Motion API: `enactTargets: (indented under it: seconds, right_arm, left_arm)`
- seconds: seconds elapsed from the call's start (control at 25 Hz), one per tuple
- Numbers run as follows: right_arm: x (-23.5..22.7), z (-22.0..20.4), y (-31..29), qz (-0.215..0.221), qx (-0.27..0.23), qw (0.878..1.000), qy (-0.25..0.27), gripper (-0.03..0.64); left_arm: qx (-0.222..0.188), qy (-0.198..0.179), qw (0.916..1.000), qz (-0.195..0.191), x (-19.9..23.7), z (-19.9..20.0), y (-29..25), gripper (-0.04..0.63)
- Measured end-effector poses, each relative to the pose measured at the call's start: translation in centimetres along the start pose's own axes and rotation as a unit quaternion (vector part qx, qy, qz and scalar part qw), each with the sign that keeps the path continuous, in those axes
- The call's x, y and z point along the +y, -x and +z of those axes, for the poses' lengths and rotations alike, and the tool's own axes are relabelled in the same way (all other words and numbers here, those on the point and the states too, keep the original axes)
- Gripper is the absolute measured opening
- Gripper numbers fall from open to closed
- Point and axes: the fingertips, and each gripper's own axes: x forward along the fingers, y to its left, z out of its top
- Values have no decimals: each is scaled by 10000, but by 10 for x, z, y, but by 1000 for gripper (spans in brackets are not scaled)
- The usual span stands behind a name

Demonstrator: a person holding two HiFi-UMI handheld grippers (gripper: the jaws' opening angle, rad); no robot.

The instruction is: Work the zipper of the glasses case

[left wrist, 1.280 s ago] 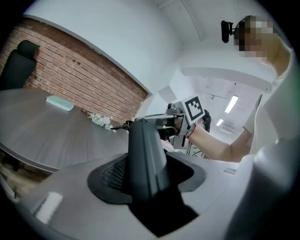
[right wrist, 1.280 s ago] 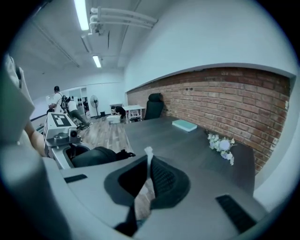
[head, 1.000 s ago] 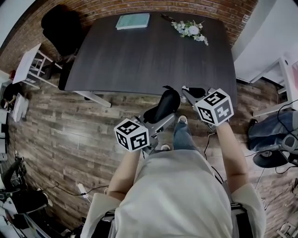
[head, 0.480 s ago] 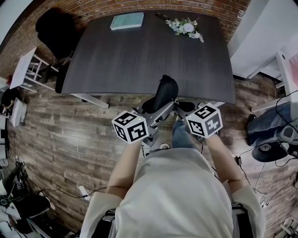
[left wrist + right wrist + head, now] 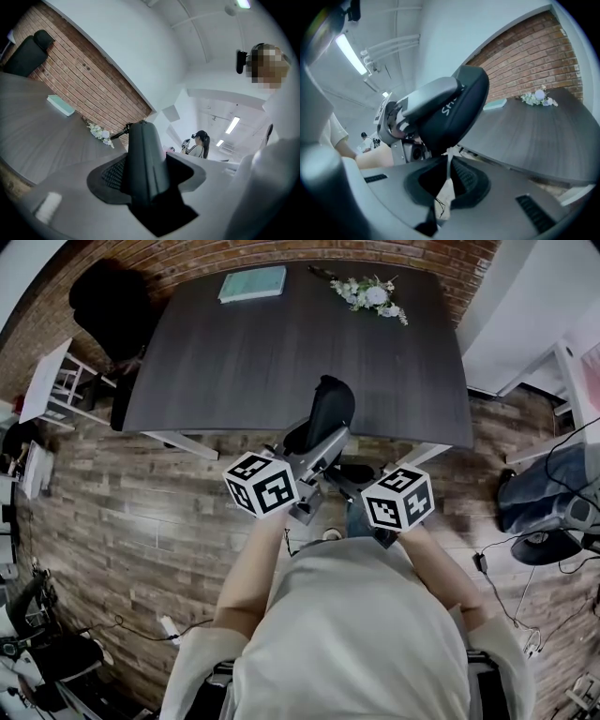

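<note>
The black glasses case point(image 5: 323, 413) stands on end over the near edge of the dark table point(image 5: 281, 343). My left gripper point(image 5: 314, 448) is shut on its lower part, and in the left gripper view the case point(image 5: 143, 159) fills the gap between the jaws. My right gripper point(image 5: 339, 480) sits just below and right of the case, its marker cube near the person's chest. In the right gripper view its jaws point(image 5: 447, 180) are shut on a thin pale zipper pull point(image 5: 449, 161) that hangs from the case point(image 5: 450, 108).
A teal book point(image 5: 251, 283) and a spray of white flowers point(image 5: 372, 294) lie at the table's far edge. A black chair point(image 5: 103, 306) stands at the far left corner. A white rack point(image 5: 47, 381) is at the left, and cables and a chair base point(image 5: 544, 521) at the right.
The right gripper has drawn back toward the person and to the left, from beside the case to below it. The left gripper has lifted the case a little farther over the table edge.
</note>
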Motion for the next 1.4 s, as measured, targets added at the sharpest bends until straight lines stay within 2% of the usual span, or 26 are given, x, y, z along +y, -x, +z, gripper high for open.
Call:
enactTargets:
  seconds: [0.16,0.28,0.44,0.52,0.64,0.68,0.72,0.88,1.0,1.08,1.4]
  right_arm:
    - [18,3,-3,204,-179,9996,-102,5]
    - [21,5,-4,137,-156,9997,101,5]
    - [13,3,-4,115,-75,9999,37,5]
    - [3,4,-4,-18,-32,9998,179,6]
    - [-26,9,2,-627,-102,9963,583,32]
    - [-38,10,7,-865,-140,9938,688,84]
    - [-50,12,12,-1072,-176,9913,748,107]
    - [-97,22,34,-1577,-423,9847,614,106]
    - [-136,34,49,-1885,-643,9787,508,44]
    - [-162,42,54,-2038,-735,9751,482,5]
    - [-241,74,43,-2041,-657,9756,482,3]
  left_arm:
    - [-18,7,10000,46,4,1,-3,252]
    - [21,19,10000,61,8,-1,-6,252]
    - [82,108,9999,8,13,-5,-13,252]
    - [142,163,9998,4,20,-7,-20,252]
    - [163,296,9993,139,39,-11,-34,253]
    - [178,308,9991,222,48,-12,-39,253]
    - [206,303,9988,318,57,-12,-44,253]
    - [318,365,9969,623,93,-12,-67,253]
    - [401,485,9946,820,121,-14,-89,255]
    - [502,576,9923,973,141,-18,-107,255]
    - [1144,806,9800,1417,207,-43,-181,258]
